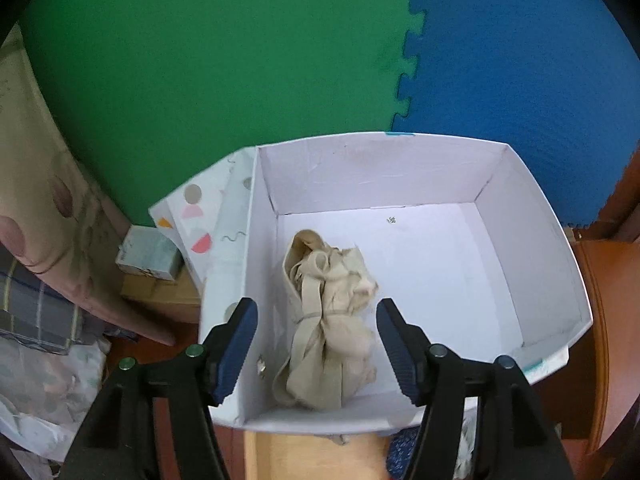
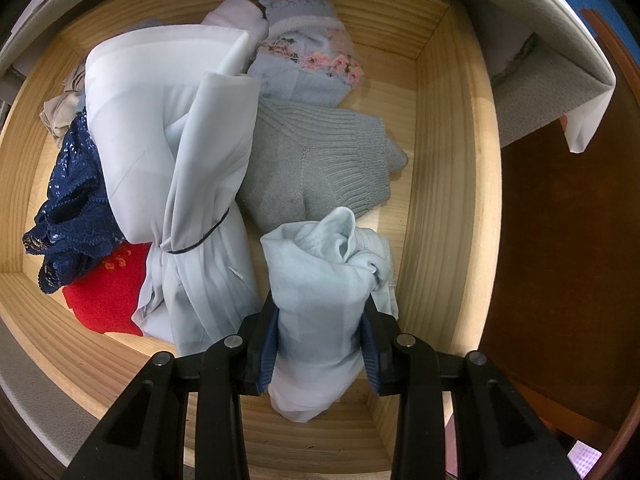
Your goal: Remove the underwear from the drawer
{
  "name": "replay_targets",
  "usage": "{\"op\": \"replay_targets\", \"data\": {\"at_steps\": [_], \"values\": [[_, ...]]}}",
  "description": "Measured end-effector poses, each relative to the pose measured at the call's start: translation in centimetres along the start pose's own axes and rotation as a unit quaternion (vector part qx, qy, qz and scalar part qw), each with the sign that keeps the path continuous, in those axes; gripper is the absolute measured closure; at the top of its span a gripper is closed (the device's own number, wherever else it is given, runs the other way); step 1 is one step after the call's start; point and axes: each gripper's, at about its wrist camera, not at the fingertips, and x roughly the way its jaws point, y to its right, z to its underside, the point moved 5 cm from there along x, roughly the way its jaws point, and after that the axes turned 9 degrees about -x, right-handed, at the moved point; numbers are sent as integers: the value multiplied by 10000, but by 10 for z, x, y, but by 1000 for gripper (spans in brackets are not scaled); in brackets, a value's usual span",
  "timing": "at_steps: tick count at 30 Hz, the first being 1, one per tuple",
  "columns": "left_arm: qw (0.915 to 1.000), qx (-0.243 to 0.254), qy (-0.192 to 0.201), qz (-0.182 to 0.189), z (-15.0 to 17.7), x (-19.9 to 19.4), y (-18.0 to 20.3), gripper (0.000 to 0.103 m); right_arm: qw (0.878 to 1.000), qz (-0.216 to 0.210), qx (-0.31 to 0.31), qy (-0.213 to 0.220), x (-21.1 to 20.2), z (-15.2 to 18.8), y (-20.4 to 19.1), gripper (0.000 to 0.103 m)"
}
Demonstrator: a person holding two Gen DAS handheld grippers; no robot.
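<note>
In the left wrist view a crumpled beige underwear bundle [image 1: 330,320] lies on the floor of a white cardboard box [image 1: 552,248]. My left gripper [image 1: 316,308] hangs over it, open, its blue pads clear of the cloth on both sides. In the right wrist view my right gripper [image 2: 320,328] points down into a wooden drawer [image 2: 444,184] and is shut on a rolled pale blue underwear piece [image 2: 320,300]. Its pads press the cloth from both sides.
The drawer also holds a large white tied bundle [image 2: 176,160], a grey knit piece [image 2: 316,160], floral blue underwear [image 2: 304,56], navy lace [image 2: 72,208] and red fabric [image 2: 108,296]. Green [image 1: 200,80] and blue foam mats [image 1: 520,60] lie beyond the box. Patterned paper [image 1: 208,216] and clutter sit left of it.
</note>
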Motion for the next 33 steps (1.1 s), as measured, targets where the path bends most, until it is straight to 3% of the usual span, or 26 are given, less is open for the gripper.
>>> {"op": "replay_targets", "data": {"at_steps": [5, 11, 15, 20, 25, 33], "values": [[9997, 188, 175, -60, 27, -34, -7, 40, 10000, -7, 16, 5, 0, -1, 0, 70], [9993, 211, 279, -97, 84, -58, -29, 40, 9999, -72, 80, 63, -1, 1, 3, 71], [10000, -38, -58, 23, 129, -43, -47, 40, 9995, -190, 175, 201, -6, 1, 10, 71], [9987, 56, -424, -269, 178, -13, -59, 40, 9983, -343, 269, 374, -25, 1, 21, 71], [9967, -48, -798, -120, 215, 14, -60, 40, 9973, -318, 170, 633, -58, -2, 31, 71], [9974, -165, -656, -243, 244, 28, -61, 40, 9943, -431, 230, 948, -103, -3, 54, 71]]}}
